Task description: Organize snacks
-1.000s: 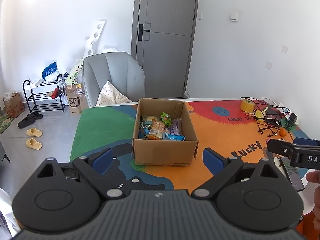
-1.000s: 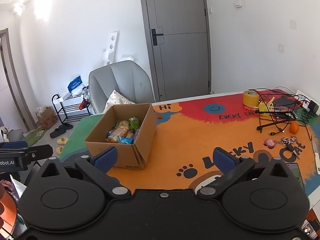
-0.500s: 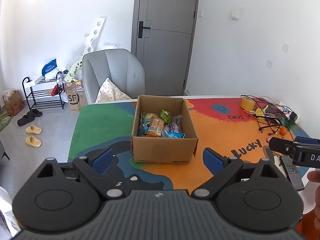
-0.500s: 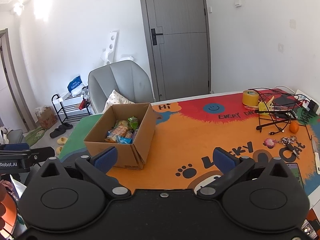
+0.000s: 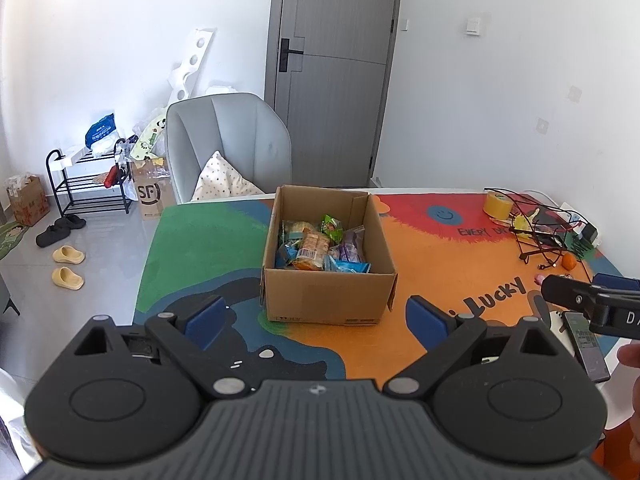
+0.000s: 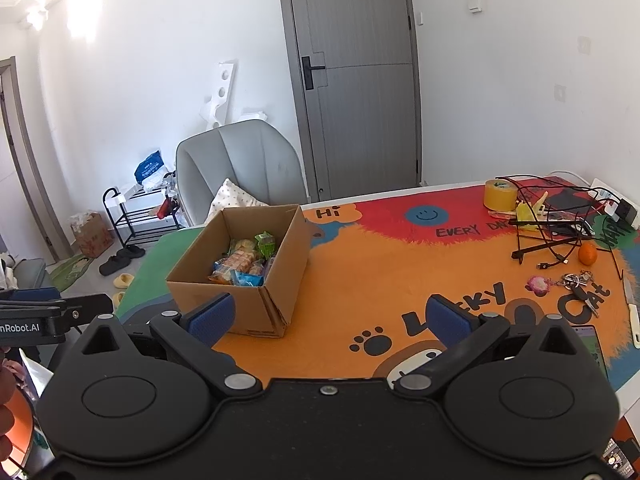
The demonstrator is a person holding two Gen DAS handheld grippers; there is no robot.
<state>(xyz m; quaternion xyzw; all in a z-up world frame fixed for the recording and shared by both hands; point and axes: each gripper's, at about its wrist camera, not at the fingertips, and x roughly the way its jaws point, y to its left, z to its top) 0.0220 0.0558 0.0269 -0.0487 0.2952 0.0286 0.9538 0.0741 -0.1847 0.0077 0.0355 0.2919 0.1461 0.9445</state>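
**Both grippers spread wide before the snack box**

The left gripper (image 5: 316,318) hangs low over the near edge of the table, its two blue pads spread wide with nothing between them. The right gripper (image 6: 328,316) is likewise wide apart and empty, held above the orange part of the mat (image 6: 360,280), with paw prints just ahead of it. Each gripper shows at the edge of the other's view.

Just beyond the left gripper stands an open cardboard box (image 5: 328,300), resting on the mat where green, blue and orange meet. Inside it lie the snacks (image 5: 320,246): a jumble of small packets in green, orange, purple and blue, filling the bottom of the box.

To the right on the table are a phone (image 5: 588,340), keys (image 6: 580,286), a tangerine (image 6: 587,254), a black wire rack (image 6: 556,220) and a roll of yellow tape (image 6: 500,194).

Behind the table stand a grey chair (image 5: 232,140) with a spotted cushion, then a grey door (image 5: 332,72).
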